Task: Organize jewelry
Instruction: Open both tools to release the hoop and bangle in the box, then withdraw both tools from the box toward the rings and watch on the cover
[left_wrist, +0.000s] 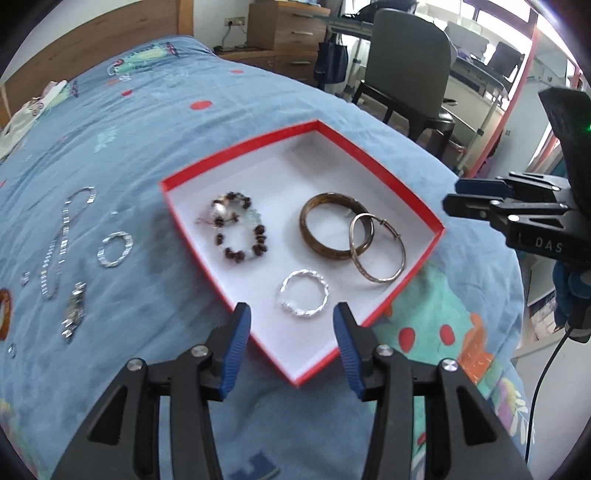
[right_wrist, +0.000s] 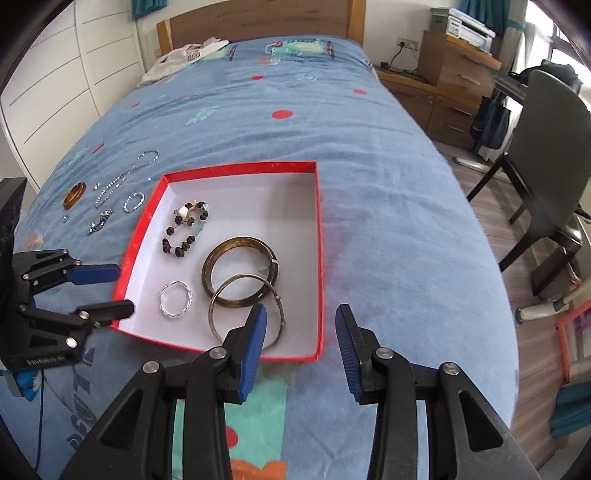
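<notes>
L claw (left_wrist: 291, 332): jaws apart, nothing btwn the pads, hanging over the near corner of the red box (left_wrist: 236, 151), pointed steeply down. Silver twisted ring (left_wrist: 304, 292) lies on the white box floor just past the fingertips, not touching them.

R claw (right_wrist: 301, 338): jaws also apart, empty. Left pad overlaps the near rim area of the box in view, right pad sits over bare bedspread (right_wrist: 388, 221) just outside the box's right wall. Thin metal hoop (right_wrist: 247, 308) lies in the box right by the left pad; contact w/ pad can't tell.

Box contents, all flat on the floor:
- thin hoop leans over the edge of the brown bangle (left_wrist: 332, 229), the two overlap
- silver twisted ring, apart from both, nearer the box's near side
- dark bead bracelet (left_wrist: 238, 230) w/ a few pale beads, apart from the rest, toward the left wall

Outside the box, on the bedspread near the bed's left edge: silver chain (left_wrist: 61, 236) stretched out, small silver bracelet (left_wrist: 115, 249) beside it, a silver watch-like piece (left_wrist: 74, 312), an amber ring (right_wrist: 74, 195), a couple of tiny bits too small to tell.

Further out: wooden headboard (right_wrist: 258, 18) at the far end of the bed, white cloth (right_wrist: 184, 55) near the far left corner, chair (right_wrist: 546, 155) and drawers (right_wrist: 454, 70) off the bed's right side.
</notes>
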